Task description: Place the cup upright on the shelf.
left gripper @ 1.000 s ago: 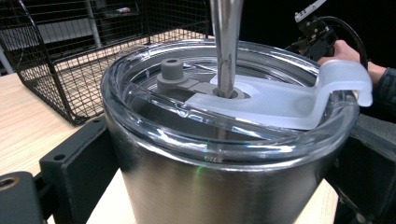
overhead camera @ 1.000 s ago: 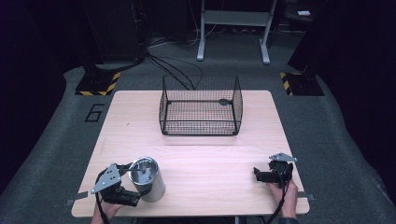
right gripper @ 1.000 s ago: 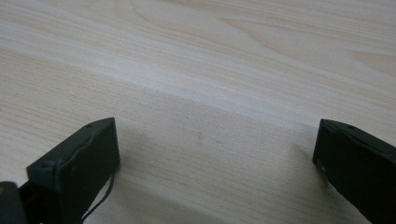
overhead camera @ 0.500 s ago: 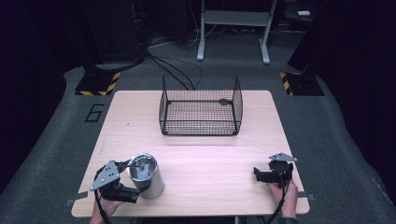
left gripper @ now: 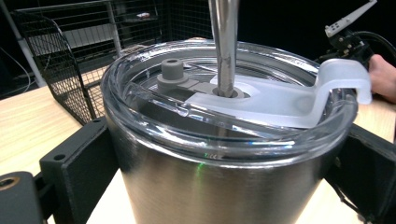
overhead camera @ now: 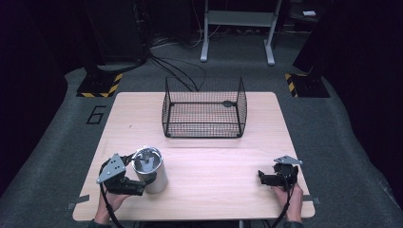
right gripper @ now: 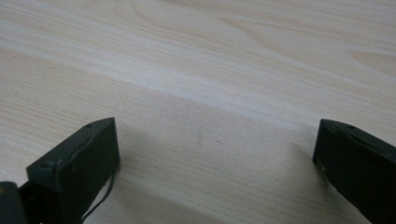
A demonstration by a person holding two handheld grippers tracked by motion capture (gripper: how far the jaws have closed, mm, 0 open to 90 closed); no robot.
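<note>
At lower left of the high view, the left gripper (overhead camera: 138, 183) has its jaws set around a steel tumbler (overhead camera: 151, 169), one against each side. At lower right, the right gripper (overhead camera: 266, 177) rests on the table (overhead camera: 214, 156), jaws wide and empty.

One wooden table (overhead camera: 204, 190) is seen. One black wire basket (overhead camera: 204, 108) is counted on it, and one steel tumbler (overhead camera: 151, 169) as well. The tumbler is fitted with one clear lid (left gripper: 261, 100), and one metal straw (left gripper: 224, 42) is passed through that lid. Two grippers are counted: the left gripper (overhead camera: 138, 183) and the right gripper (overhead camera: 264, 177). Two black jaws are seen on each of them in its own gripper view. Two hands are counted at the near edge, the left hand (overhead camera: 110, 202) and the right hand (overhead camera: 291, 198). Two yellow-and-black striped floor plates (overhead camera: 100, 85) are counted beyond the table, and one painted numeral "6" (overhead camera: 96, 114) is seen on the floor.
</note>
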